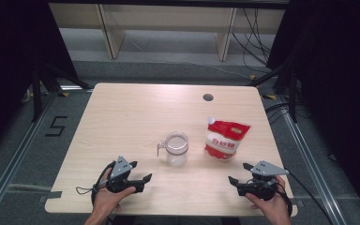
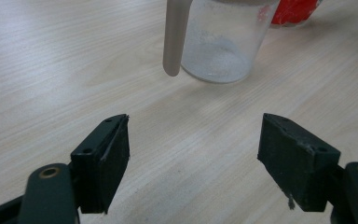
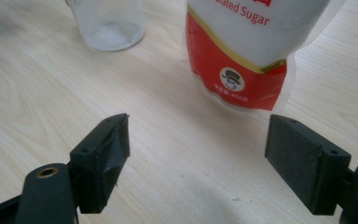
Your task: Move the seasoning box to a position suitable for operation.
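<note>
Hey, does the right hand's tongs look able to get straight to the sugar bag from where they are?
Probably yes. The right tongs stand open and empty, aimed at the sugar bag, with bare table between them. The clear jar stands off to the side, apart from the bag, so it shouldn't interfere.

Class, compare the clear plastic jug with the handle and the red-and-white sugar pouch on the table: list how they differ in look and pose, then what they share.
The clear plastic jug is see-through and rigid; the red-and-white sugar pouch is opaque, soft and printed.
The jug stands upright with only a thin layer of white grains at its bottom; the pouch leans back and looks full.
The jug has a side handle; the pouch has a white spout cap at its top corner.
Both rest on the light wooden table, untouched.
</note>
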Demonstrator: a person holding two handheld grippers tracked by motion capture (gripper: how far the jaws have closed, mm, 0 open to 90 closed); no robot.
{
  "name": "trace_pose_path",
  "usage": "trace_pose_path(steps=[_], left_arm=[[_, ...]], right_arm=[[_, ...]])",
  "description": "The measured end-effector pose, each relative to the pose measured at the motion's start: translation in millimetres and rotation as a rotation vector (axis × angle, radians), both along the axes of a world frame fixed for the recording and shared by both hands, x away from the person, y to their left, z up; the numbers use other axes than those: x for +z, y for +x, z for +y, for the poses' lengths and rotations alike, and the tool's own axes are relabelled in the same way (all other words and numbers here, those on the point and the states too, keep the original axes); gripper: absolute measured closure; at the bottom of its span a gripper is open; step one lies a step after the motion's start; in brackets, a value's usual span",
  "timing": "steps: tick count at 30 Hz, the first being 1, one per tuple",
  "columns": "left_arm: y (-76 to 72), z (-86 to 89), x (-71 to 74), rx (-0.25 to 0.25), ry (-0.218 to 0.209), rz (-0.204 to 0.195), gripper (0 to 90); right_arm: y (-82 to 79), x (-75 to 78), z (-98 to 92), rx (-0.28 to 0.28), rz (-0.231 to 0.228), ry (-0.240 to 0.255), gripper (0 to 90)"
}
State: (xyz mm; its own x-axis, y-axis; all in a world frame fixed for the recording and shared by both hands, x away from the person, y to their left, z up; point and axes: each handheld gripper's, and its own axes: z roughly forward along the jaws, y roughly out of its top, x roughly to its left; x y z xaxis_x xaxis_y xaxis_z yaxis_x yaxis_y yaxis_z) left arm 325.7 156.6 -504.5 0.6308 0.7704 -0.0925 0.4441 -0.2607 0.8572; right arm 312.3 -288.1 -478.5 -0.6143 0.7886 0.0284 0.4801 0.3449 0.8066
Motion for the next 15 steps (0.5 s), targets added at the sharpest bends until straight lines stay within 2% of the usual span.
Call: trace_pose_path(steps=[3, 4, 5, 7, 8, 9, 10, 12, 13, 15], left_arm=[[0.6, 0.4, 0.7, -0.002, -0.005, 0.001, 24.1], [0.9, 0.4, 1.7, 0.004, -0.028, 0.006, 23.8], [0.9, 0.4, 1.7, 0.004, -0.028, 0.006, 23.3], [3.6, 3.0, 6.3, 0.002, -0.043, -0.021, 23.7], [4.2, 2.1, 6.9, 0.014, -0.062, -0.018, 23.8], [4.2, 2.1, 6.9, 0.014, -0.062, -0.018, 24.4], [5.4, 3.1, 8.6, 0.016, -0.053, -0.024, 24.4], [8.1, 3.7, 9.9, 0.02, -0.091, -0.006, 27.0], [8.1, 3.7, 9.9, 0.02, -0.091, -0.006, 28.4], [11.8, 4.4, 13.7, 0.034, -0.117, -0.001, 30.9]], right_arm=[[-0.7, 0.5, 0.7, -0.003, 0.002, 0.007, 23.0], [0.9, 0.5, -0.9, 0.009, -0.019, -0.002, 23.2], [0.9, 0.5, -0.9, 0.009, -0.019, -0.002, 23.2], [0.6, 0.5, -0.5, 0.011, -0.014, 0.014, 23.5], [-1.6, 1.2, 1.4, 0.0, -0.003, 0.029, 23.8], [-1.6, 1.2, 1.4, 0.0, -0.003, 0.029, 23.8], [-0.5, 1.7, 0.6, 0.014, -0.025, 0.015, 24.0], [-0.3, 2.1, 2.1, 0.028, -0.022, 0.013, 24.2], [-0.3, 2.1, 2.1, 0.028, -0.022, 0.013, 24.2], [0.4, 1.5, 1.6, 0.019, -0.028, 0.015, 24.4]])
